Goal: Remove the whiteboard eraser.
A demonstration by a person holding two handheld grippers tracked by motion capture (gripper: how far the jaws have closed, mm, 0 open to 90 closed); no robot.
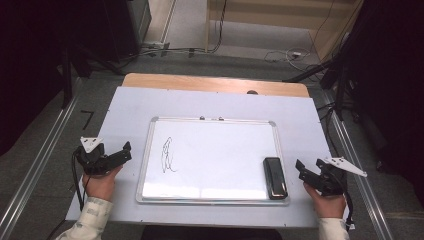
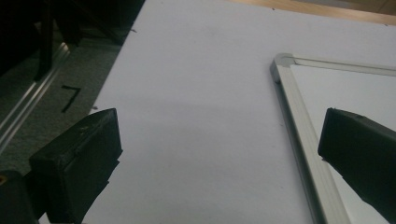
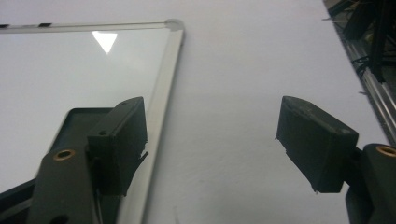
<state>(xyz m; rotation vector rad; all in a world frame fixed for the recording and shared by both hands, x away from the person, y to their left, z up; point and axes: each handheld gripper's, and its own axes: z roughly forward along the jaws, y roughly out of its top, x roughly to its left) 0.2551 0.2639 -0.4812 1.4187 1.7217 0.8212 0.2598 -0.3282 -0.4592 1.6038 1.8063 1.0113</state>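
A whiteboard (image 1: 215,155) with a silver frame lies flat in the middle of the table, a black scribble (image 1: 167,156) on its left part. On its lower right corner rests a black eraser (image 1: 275,177). My left gripper (image 1: 122,155) is held just left of the board, open with nothing between its jaws. Its own view has the left gripper (image 2: 219,154) over the white sheet beside the board's frame (image 2: 299,126). My right gripper (image 1: 304,172) sits just right of the eraser, open and holding nothing. In its own view the right gripper (image 3: 215,140) straddles the board's right frame (image 3: 163,84), the eraser (image 3: 77,119) behind one jaw.
A white sheet (image 1: 130,107) covers most of the wooden table (image 1: 210,81). Metal rails (image 1: 37,165) run along both sides of the table. Cables and dark stands (image 1: 340,75) sit on the floor beyond the far edge.
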